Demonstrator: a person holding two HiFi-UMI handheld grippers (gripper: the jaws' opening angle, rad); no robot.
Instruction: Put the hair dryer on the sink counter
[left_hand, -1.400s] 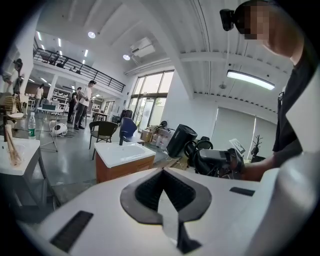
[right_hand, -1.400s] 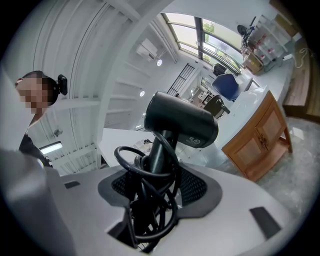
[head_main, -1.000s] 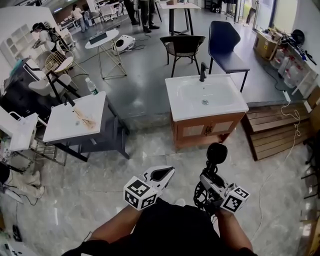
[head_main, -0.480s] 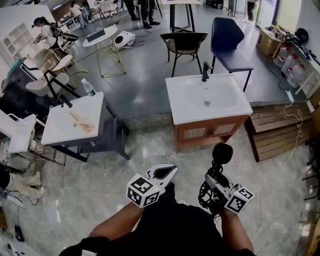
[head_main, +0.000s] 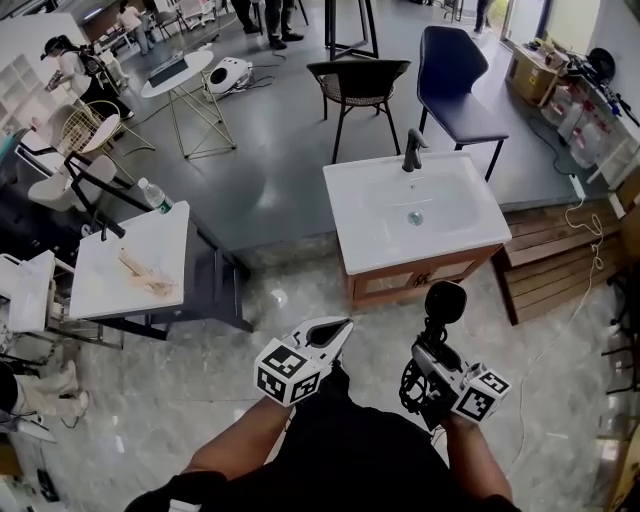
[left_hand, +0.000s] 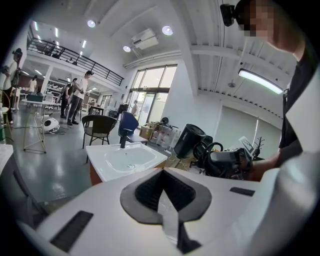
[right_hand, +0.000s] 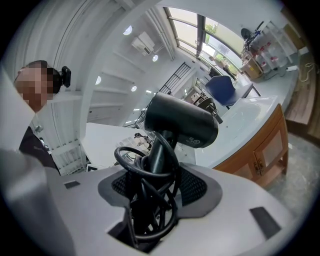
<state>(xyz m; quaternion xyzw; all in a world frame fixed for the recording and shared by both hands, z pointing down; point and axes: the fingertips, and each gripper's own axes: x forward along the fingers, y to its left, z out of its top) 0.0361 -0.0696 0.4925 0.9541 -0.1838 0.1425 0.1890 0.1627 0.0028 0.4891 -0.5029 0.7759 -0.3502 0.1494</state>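
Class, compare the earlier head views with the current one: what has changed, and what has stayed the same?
The person has stepped a little closer to the sink counter. The right gripper still holds the hair dryer; the left gripper stays shut and empty.

Open floor (head_main: 300, 290) up to the sink table (head_main: 345, 240).
Its flat rim is reachable from near; a faucet (head_main: 412, 152) stands at the far edge, chairs (head_main: 358, 80) beyond.
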